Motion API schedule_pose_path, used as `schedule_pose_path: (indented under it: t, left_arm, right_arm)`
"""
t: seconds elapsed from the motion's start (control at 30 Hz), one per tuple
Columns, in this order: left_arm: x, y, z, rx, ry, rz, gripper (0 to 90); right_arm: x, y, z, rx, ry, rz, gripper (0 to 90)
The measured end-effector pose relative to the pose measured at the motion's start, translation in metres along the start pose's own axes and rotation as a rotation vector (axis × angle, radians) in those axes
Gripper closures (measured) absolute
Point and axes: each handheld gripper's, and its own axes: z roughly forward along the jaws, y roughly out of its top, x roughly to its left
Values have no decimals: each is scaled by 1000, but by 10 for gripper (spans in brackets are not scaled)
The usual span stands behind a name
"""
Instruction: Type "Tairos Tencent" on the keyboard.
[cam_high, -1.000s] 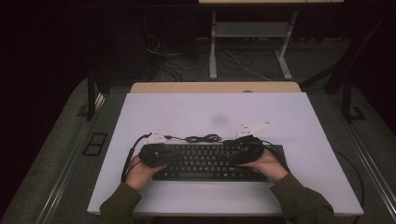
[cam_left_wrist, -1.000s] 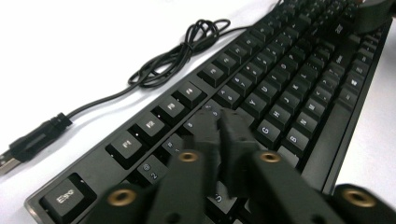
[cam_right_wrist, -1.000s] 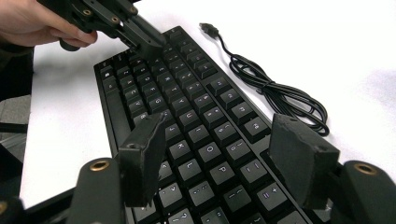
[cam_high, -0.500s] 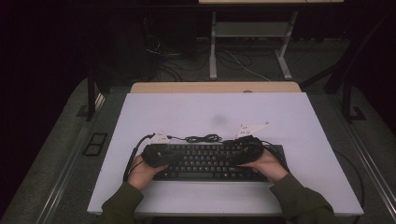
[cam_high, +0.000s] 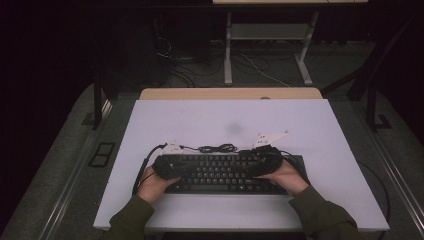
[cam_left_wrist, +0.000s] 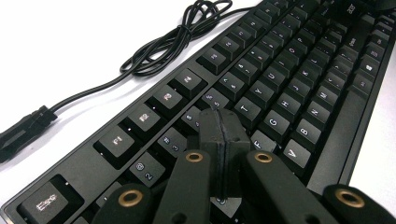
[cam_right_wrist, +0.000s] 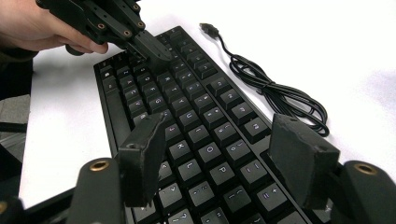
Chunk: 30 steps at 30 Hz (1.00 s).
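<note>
Keyboard (cam_high: 225, 172) in black lies flat near the front edge of the white table (cam_high: 310, 125), its cable (cam_high: 216, 148) coiled just behind it. Over the left end, the left gripper (cam_left_wrist: 221, 128) has its jaws pressed together, tips down among the keys, gripping nothing. Above the right end, the right gripper (cam_right_wrist: 219, 156) hangs with jaws apart, empty.
</note>
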Motion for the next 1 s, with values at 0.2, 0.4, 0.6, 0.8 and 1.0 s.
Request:
schedule_pose_path:
  t: [0.2,0.4,0.6,0.8,1.0]
  left_arm:
    - [1,0,0,3,-1,2,893]
    - [0,-1,3,13,-1,5,893]
    - [0,-1,3,6,-5,-10,894]
    - [-1,2,-1,-3,-6,0,894]
    - [-1,5,-7,-19,-12,-7,893]
  right_arm:
    - [0,0,0,0,-1,2,356]
    - [0,0,0,-2,-3,2,356]
    - [-1,0,-1,-1,-3,2,356]
    - [-1,0,-1,-5,-5,3,356]
    - [-2,0,-1,-8,-7,4,356]
